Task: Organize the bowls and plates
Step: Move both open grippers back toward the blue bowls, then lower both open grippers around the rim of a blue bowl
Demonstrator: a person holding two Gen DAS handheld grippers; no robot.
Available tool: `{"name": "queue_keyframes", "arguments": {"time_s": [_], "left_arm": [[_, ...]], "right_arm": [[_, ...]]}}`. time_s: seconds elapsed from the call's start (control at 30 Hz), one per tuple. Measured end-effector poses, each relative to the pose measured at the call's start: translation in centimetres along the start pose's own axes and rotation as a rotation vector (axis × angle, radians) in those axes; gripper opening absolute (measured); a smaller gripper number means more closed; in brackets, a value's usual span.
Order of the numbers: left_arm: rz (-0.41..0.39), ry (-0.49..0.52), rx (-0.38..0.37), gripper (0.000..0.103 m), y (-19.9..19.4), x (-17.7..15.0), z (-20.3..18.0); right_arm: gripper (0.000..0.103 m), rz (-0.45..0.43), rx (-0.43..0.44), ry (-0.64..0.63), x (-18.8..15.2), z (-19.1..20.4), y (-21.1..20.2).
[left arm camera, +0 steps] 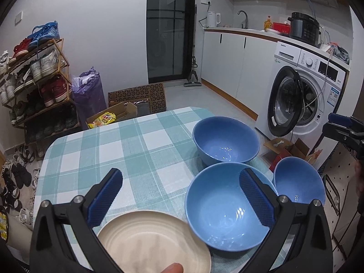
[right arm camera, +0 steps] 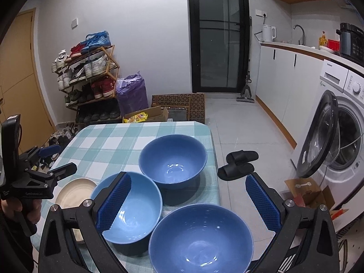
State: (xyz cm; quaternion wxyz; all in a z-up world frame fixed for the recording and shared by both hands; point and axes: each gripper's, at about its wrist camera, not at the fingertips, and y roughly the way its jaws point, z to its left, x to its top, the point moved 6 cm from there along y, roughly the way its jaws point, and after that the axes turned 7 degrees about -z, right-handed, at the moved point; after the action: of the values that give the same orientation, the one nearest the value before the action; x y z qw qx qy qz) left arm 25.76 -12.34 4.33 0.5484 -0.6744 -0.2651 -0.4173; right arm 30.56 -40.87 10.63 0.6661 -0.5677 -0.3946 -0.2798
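A: Item one, tabletop (right arm camera: 109, 136), checked teal-and-white cloth. What stands on it?

B: Three blue bowls and one cream plate (left arm camera: 152, 238). Far bowl (right arm camera: 173, 159), darker blue, toward the right edge. Light-blue bowl (right arm camera: 134, 207) near the middle. Near bowl (right arm camera: 200, 238), darker blue, closest on the right and seemingly overhanging the right edge. The plate sits at the near left, just beside the light-blue bowl.

A: Tools?

B: Left tool (left arm camera: 182, 195), fingers spread wide, gripping nothing; it hangs above the plate and the light-blue bowl. Right tool (right arm camera: 188, 201), likewise spread and empty, above the near bowl.

A: Step in hand?

B: My judgement: nothing is stacked yet, so a first pick. The bowls look close in size, so nesting them seems sensible. Take a bowl by its rim, one finger inside and one outside (glazed ware may slip), then lift straight up before moving sideways.

A: Room to work?

B: The far-left half of the cloth lies bare, good for a stack. The right side is crowded: the bowls stand close together, touching or nearly so, and beyond that edge lie floor, black slippers (right arm camera: 238, 162) and an open washing machine (right arm camera: 336, 141). Keep moves inward.
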Motion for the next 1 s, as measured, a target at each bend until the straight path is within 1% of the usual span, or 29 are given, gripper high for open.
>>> {"name": "queue_keyframes", "arguments": {"time_s": [0.23,0.5,0.73,0.87,1.0], "left_arm": [[0.007,0.01,-0.021,0.103,1.9,1.7,-0.8],[0.017,0.019,-0.031,0.103,4.1,3.1,-1.6],[0.034,0.025,-0.026,0.103,6.3,4.0,-1.8],[0.046,0.019,-0.048,0.103,7.5,4.2,-2.0],[0.057,0.017,-0.045,0.103,8.6,4.2,-2.2]], "right_arm": [[0.102,0.017,-0.019,0.042,0.9,-1.7,0.9],[0.102,0.031,-0.019,0.049,2.1,-2.5,2.3],[0.102,0.065,-0.02,0.06,1.9,-3.2,4.6],[0.102,0.084,-0.015,0.064,1.7,-3.7,6.1],[0.102,0.098,-0.016,0.067,1.4,-3.9,7.5]]}}
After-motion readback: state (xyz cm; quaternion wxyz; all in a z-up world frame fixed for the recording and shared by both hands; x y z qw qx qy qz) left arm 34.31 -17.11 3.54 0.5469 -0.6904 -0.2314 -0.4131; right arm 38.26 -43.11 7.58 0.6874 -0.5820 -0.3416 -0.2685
